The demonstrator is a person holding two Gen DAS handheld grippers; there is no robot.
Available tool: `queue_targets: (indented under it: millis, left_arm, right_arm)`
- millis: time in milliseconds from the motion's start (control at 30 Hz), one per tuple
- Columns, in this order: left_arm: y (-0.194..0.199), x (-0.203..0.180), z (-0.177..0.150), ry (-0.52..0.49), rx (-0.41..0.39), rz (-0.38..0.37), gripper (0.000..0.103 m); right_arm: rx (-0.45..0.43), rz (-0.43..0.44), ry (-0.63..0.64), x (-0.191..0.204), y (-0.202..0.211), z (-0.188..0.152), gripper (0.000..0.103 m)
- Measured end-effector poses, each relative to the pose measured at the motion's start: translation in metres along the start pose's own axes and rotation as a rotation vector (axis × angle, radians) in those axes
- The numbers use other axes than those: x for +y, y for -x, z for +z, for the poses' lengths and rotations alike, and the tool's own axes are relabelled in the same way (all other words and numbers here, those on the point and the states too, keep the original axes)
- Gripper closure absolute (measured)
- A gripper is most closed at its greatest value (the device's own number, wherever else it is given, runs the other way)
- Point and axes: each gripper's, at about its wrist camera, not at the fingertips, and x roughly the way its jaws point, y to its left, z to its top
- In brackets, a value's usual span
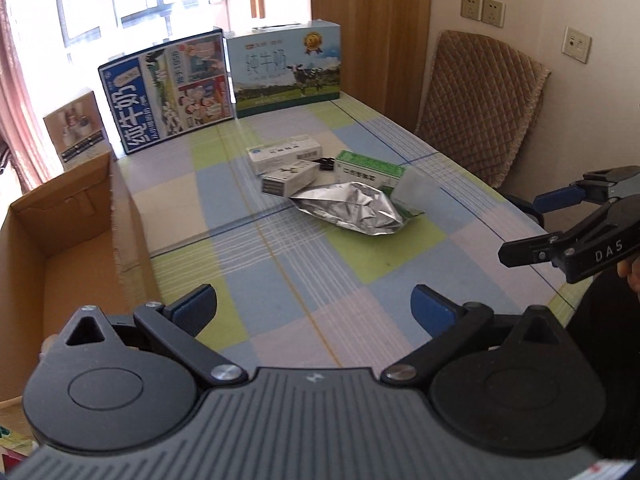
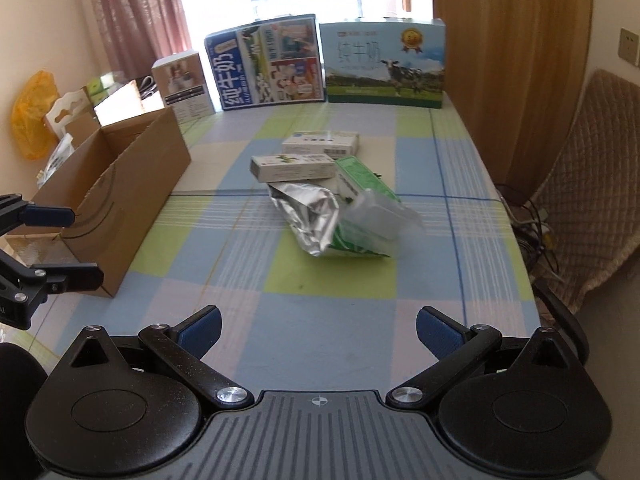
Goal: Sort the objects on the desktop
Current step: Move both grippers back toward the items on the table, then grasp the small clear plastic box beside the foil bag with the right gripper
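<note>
Both tongs are seen spread wide, nothing between the blue pads. The left tongs (image 1: 314, 306) are held over the near part of the tabletop (image 1: 280, 280), which is covered in a checked cloth of blue, green and pale squares. The right tongs (image 2: 318, 330) hang over the same near stretch, also empty; in the left wrist view they are seen from the side at the right edge (image 1: 560, 216), jaws apart.

An open cardboard box (image 1: 72, 232) stands on the left side of the tabletop, flaps up; what can be seen of its inside is bare.

The objects to be sorted lie in a loose cluster around the middle of the tabletop, well apart from both tongs:
- a crumpled silver foil pouch (image 1: 352, 210), nearest the tongs
- a clear plastic packet (image 2: 380, 212) lying partly over a green-and-white box (image 2: 360, 176), both touching the pouch
- two white cartons (image 1: 286, 156), one in front of the other, just behind the pouch
- a small black clip (image 1: 326, 163) between the cartons and the green-and-white box

Along the far edge, two large milk cartons (image 2: 324, 64) stand upright side by side, a smaller brown one beside them. A quilted chair back (image 1: 480, 108) is noted to the right of the tabletop.
</note>
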Motion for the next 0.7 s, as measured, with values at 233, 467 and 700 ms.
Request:
queue_targets:
  millis: [233, 467, 700]
  left_arm:
    - [-0.019, -0.014, 0.001, -0.014, 0.033, -0.025, 0.002]
    - [-0.038, -0.022, 0.004, -0.042, 0.066, -0.034, 0.002]
    - [-0.061, -0.021, 0.009, -0.048, 0.097, -0.042, 0.002]
  right_arm:
    - [0.007, -0.017, -0.025, -0.021, -0.002, -0.001, 0.002]
    - [0.034, -0.013, -0.009, -0.036, -0.019, 0.006, 0.002]
    - [0.055, 0.017, -0.048, -0.057, -0.044, 0.022, 0.002]
